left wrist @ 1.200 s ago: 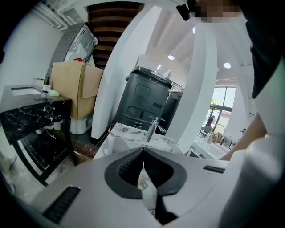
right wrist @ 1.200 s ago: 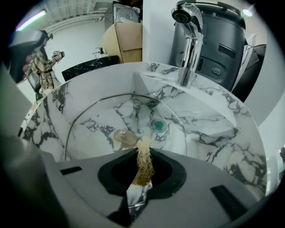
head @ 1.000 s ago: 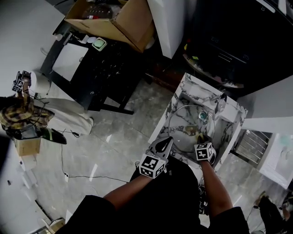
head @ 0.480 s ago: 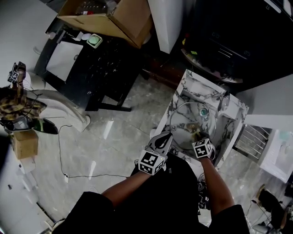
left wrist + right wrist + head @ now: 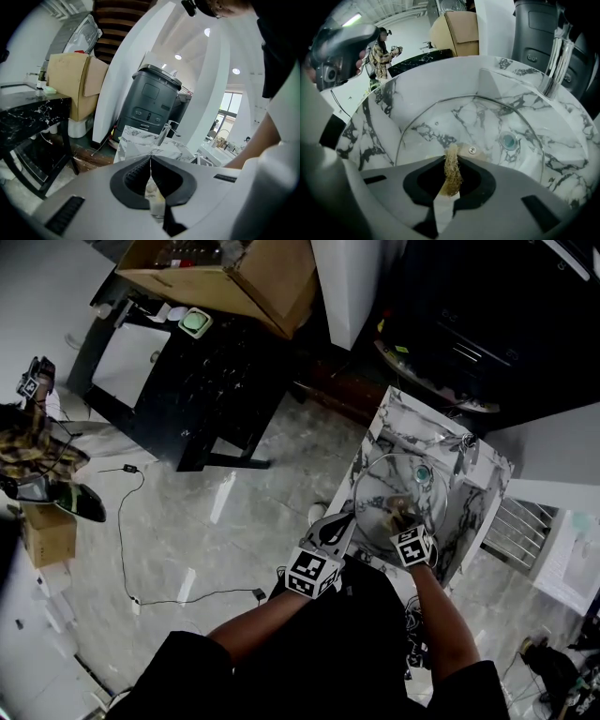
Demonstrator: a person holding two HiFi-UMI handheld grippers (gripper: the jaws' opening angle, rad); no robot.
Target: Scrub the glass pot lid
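so the setup: white marble sink [image 5: 392, 414] with dark veins, standing on a shiny grey stone floor [image 5: 216, 521]. the faucet [image 5: 459, 451] is at the sink's far edge and the drain [image 5: 508, 140] sits at the bottom of the basin. out from the sink's left side, across the floor, there's a black table [image 5: 216, 371], with an open cardboard box [image 5: 244, 277] past it. well away from the sink on that same side, another person [image 5: 28, 451] stands holding something up.

the glass pot lid [image 5: 384, 493] lies inside the sink basin, covering most of it, and the marble and drain show straight through it. my left gripper [image 5: 339, 524] is at the sink's near-left edge, jaws pinched together on what looks like the lid's rim. my right gripper [image 5: 405, 518] is over the near side of the basin, clenched on a tan fibrous scrubber [image 5: 452, 176]. the scrubber pokes out past the jaw tips and its end touches the glass just beside the little screw at the lid's middle.

the count: one lid, one scrubber, two grippers, one faucet, one drain, one box, one other person.
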